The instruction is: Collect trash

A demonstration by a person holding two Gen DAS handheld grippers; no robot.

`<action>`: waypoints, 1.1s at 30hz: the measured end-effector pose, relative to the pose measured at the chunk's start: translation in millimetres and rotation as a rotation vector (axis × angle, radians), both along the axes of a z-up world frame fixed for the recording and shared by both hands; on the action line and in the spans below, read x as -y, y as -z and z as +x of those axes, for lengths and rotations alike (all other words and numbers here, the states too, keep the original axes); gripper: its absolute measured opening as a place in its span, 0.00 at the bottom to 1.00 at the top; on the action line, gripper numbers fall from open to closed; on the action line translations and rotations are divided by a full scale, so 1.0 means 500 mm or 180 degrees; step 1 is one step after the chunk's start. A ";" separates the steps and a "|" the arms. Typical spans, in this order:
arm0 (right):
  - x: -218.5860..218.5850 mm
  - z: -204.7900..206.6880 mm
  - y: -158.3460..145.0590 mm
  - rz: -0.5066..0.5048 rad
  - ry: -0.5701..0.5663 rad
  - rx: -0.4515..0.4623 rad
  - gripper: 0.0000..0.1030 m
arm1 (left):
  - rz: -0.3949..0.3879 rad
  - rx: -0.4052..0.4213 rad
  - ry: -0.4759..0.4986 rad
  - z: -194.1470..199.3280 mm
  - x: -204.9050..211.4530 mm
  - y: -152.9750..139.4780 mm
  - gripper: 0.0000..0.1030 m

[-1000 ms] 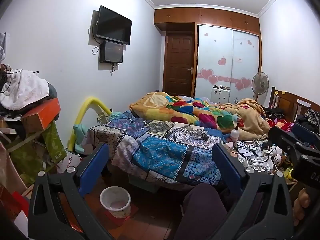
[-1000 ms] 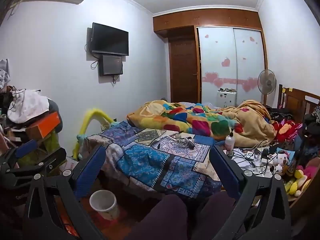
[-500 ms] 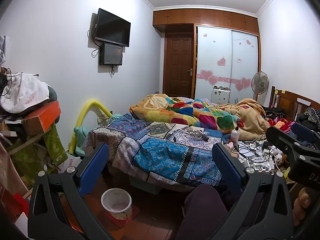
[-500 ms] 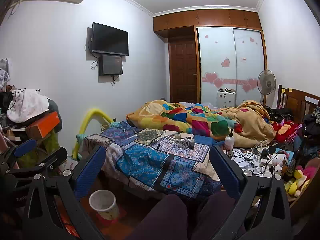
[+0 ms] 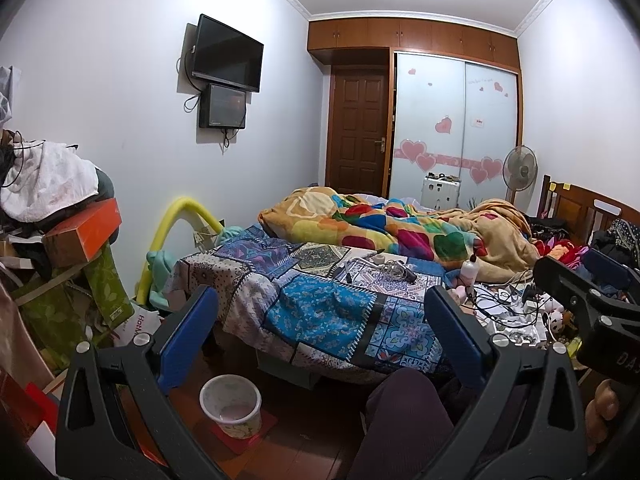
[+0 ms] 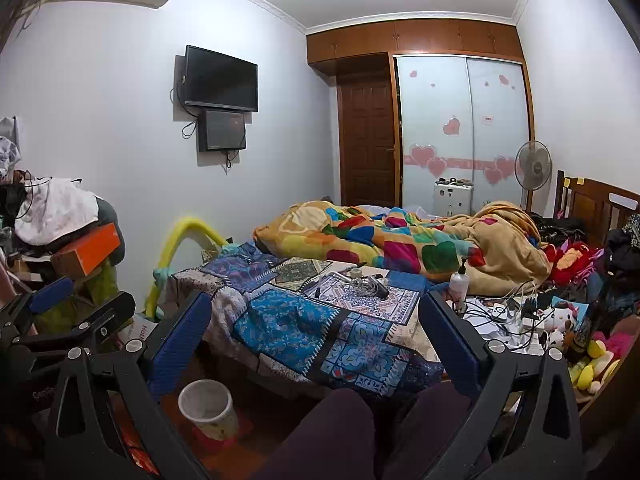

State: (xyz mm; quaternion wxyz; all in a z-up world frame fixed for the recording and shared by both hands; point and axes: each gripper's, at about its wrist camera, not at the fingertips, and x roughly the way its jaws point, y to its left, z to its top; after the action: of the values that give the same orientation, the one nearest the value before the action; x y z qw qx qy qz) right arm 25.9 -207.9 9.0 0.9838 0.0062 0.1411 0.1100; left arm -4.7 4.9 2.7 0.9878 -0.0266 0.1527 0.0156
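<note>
Since the picture a second ago, both views have tilted slightly: the television [image 5: 228, 53] sits a little lower in the left wrist view and the waste bin [image 5: 231, 405] has slid a touch toward the centre, while the right wrist view barely shifts. Nothing on the bed has been disturbed.

The left hand-held gripper [image 5: 320, 336] has its blue-padded jaws spread wide with nothing between them, and the right hand-held gripper [image 6: 316, 342] is equally wide apart and empty. Each shows at the edge of the other's view.

The waste bin, a small pale tub, stands on a red mat [image 5: 244, 430] on the wooden floor, just in front of the foot of the bed and below the left finger of each gripper. The person's knees [image 6: 340, 432], in dark trousers, fill the lower middle between the grippers and the bed.

A patchwork quilt [image 5: 320, 312] covers the near end of the bed, with a heap of cables and small items [image 5: 394, 268] lying on it. Behind that a colourful blanket [image 5: 384, 232] is bunched up. To the right, a pump bottle [image 6: 459, 280] stands beside a tangle of chargers and papers [image 6: 500, 314], with soft toys [image 6: 560, 320] beyond.

On the left a stack of boxes and clothes [image 5: 60, 232] crowds the floor, topped by an orange box [image 5: 86, 228]. A yellow foam tube [image 5: 176, 232] arches against the wall. A standing fan [image 5: 519, 168] is by the wardrobe doors [image 5: 452, 128].
</note>
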 end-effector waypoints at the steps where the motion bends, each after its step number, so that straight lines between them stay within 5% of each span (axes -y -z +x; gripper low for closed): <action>1: -0.001 -0.001 0.000 0.0001 0.0001 0.0004 1.00 | -0.0006 0.0003 0.0004 0.000 -0.002 0.002 1.00; 33: -0.009 -0.006 -0.007 -0.0004 -0.0009 0.0029 1.00 | -0.0058 -0.0041 0.0008 0.000 0.014 0.019 1.00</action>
State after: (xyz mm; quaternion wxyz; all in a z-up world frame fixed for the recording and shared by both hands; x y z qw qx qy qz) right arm 23.0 -203.4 12.4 0.9843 0.0049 0.1368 0.1114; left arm -4.6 -2.3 -6.6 0.9865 -0.0353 0.1593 0.0131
